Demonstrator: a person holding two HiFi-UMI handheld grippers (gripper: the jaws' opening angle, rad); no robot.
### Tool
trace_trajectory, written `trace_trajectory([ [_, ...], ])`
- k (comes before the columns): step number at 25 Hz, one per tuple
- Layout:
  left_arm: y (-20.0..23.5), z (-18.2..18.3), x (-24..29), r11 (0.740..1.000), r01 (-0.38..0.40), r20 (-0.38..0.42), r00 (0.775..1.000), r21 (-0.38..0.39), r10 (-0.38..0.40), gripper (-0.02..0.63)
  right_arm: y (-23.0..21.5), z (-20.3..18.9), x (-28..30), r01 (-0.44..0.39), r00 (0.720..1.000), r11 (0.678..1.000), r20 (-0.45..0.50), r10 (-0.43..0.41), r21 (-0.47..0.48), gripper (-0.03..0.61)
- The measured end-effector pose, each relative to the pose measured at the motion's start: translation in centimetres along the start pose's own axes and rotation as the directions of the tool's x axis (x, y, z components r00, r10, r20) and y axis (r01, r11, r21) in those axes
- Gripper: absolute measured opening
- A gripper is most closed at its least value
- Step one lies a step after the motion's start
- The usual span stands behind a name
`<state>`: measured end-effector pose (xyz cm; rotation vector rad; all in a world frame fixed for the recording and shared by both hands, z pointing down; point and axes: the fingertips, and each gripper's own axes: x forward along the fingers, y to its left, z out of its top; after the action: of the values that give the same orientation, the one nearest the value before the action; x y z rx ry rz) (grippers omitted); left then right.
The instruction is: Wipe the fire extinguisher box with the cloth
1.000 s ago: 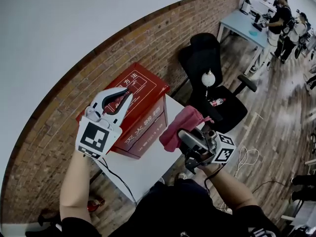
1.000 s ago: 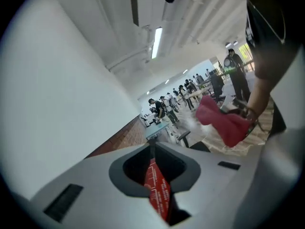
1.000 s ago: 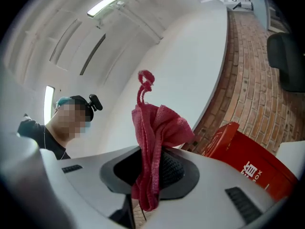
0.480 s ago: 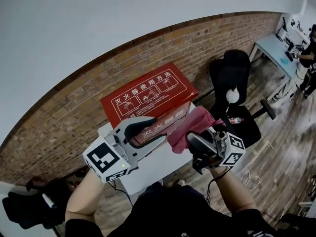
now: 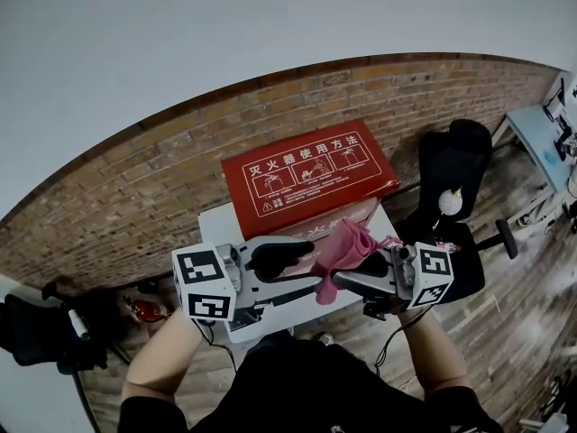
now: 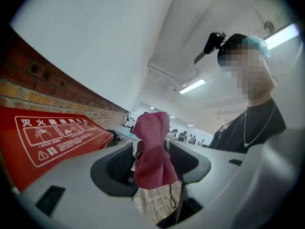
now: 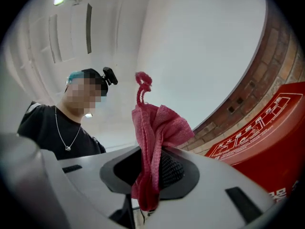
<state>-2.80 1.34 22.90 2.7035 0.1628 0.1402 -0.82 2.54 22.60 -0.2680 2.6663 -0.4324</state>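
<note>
left fingers: my left gripper (image 6: 151,163) has just swung its jaws wide; the cloth's end stands between them, pads not pressing
right fingers: my right gripper (image 7: 151,171) is clamped on the pink cloth (image 5: 343,246), bunch sticking up
box: red fire extinguisher box (image 5: 306,171) sits on white table (image 5: 215,228), by brick wall
key relation: box lies just beyond the cloth, away from me; long axis runs side to side; right hand nearer its front face
next (guess): push cloth forward onto front, sweep lengthwise
</note>
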Motion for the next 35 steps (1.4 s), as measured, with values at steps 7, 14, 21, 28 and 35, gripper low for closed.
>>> trace_trajectory([
  [7,-0.1,-1.7,-0.7,0.993,0.046,0.045,0.998,-0.112,-0.041,0.275,0.6,-1.8,1.9,-0.097,0.985,0.995,-0.144,0.097,0.007,0.101],
  [14,0.5,-2.4,-1.6,0.984,0.06,0.111,0.993,-0.166,-0.042,0.189,-1.0,-3.3,2.6,-0.069,0.961,0.994,-0.261,0.09,0.09,0.101],
  [21,1.9,-2.5,-2.2,0.97,0.078,0.184,0.982,-0.23,-0.036,0.107,-2.8,-3.5,2.6,0.01,0.956,0.988,-0.291,0.036,0.155,0.105],
  [28,2.2,-2.5,-2.7,0.954,0.144,0.274,0.959,-0.262,-0.069,0.072,-2.7,-3.3,2.8,-0.01,0.963,0.982,-0.262,0.06,0.188,0.118],
  [35,2.6,-1.9,-4.0,0.951,0.171,0.331,0.94,-0.259,-0.079,0.071,-3.9,-2.8,2.0,0.041,0.974,0.98,-0.226,0.004,0.192,0.129],
])
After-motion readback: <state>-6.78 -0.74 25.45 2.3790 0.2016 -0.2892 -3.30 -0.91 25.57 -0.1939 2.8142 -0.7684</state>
